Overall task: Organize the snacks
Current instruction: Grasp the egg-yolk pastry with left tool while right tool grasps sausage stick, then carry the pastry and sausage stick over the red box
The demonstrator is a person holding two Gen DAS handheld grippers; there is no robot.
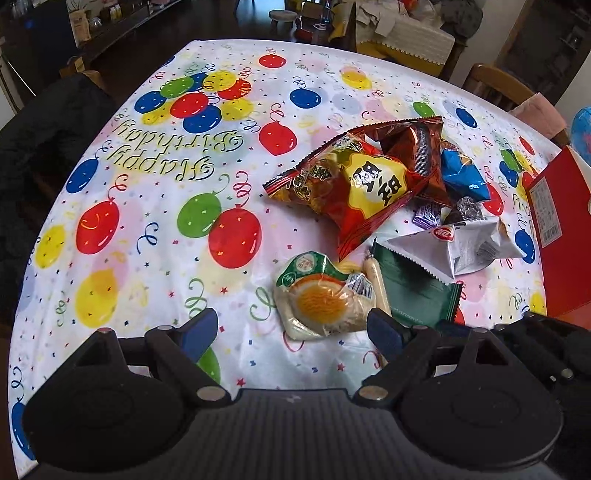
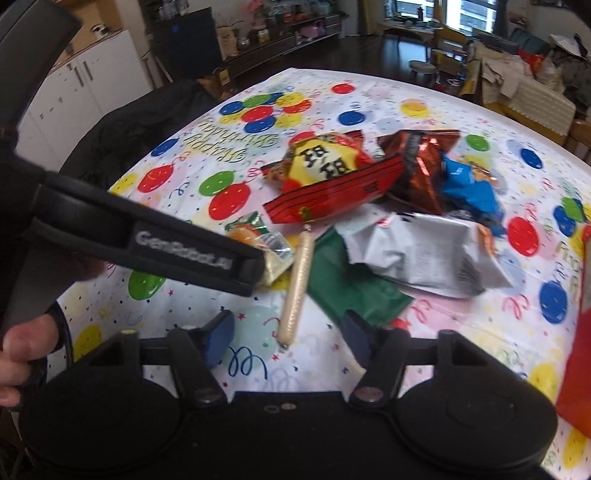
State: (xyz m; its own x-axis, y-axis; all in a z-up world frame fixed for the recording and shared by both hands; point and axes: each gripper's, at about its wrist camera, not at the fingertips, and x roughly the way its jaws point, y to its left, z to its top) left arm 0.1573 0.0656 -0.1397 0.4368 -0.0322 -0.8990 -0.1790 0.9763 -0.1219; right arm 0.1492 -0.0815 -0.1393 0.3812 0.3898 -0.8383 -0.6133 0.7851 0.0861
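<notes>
Left wrist view: left hand-held gripper spread, empty, over a clear cake packet on the worktop; snack pile toward the far right corner.

Right wrist view: right hand-held gripper half spread, pinching nothing; sausage stick lies between its fingers, beside a green packet.

— How was the light?
— Soft daylight, from bright windows beyond the far edge of the table; shadows stayed faint, and the red foil bag caught small glints.
— Sharpness?
— The left wrist view was crisp. The right was motion-smeared. Both bowed strongly at the borders, corners dark.
</notes>
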